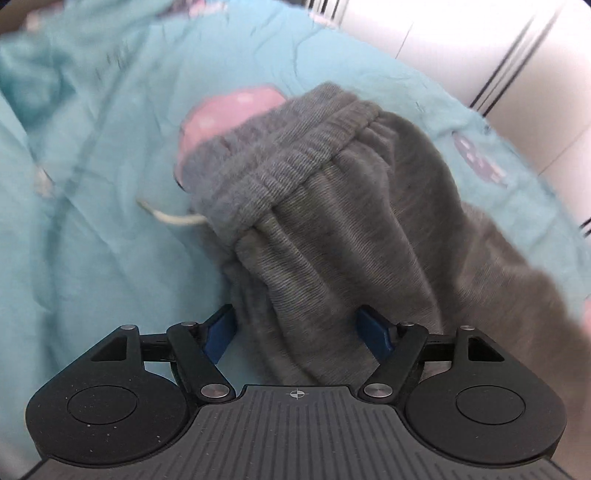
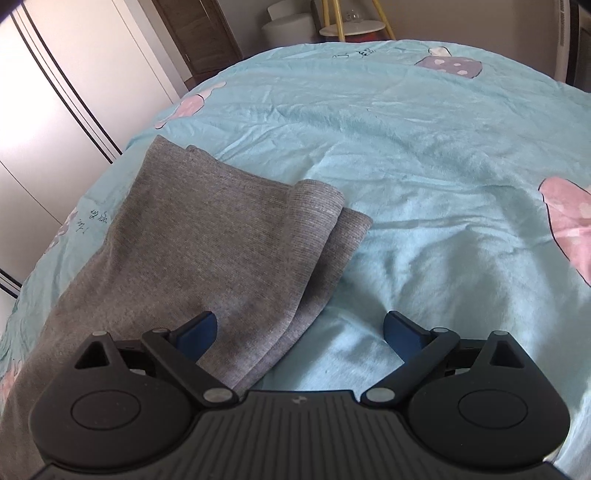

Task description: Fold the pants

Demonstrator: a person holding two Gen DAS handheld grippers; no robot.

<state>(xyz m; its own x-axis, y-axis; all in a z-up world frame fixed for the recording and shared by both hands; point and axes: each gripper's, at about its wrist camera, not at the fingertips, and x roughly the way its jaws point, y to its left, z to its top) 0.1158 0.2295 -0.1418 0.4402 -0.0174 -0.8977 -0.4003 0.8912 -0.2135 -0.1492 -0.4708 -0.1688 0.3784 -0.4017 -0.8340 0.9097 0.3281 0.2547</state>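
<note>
Between the blue pads of the left gripper lies a bunched fold of the grey pants; the jaws stand apart, and the pads sit at either side of the cloth without pressing it, so nothing is gripped. Just beyond the pads the fabric rises in gathers to the ribbed waistband, which runs slantwise across the middle of the left wrist view. A cream drawstring pokes out from the lower end of the waistband onto the turquoise bedsheet. Past the waistband a pink spotted print shows on the sheet. This whole view is blurred.

Over on the other side, the right gripper hangs with its jaws spread wide and empty. Its left pad is above the grey cloth, its right pad above bare sheet, and the long edge of the pant legs passes between them. The legs lie flat, stacked one on the other, their ribbed cuffs ending a little ahead of the gripper. Around them the sheet spreads out, wrinkled, with mushroom prints. White wardrobe doors stand along the left, and a stool with yellow legs is beyond the far edge of the bed.
</note>
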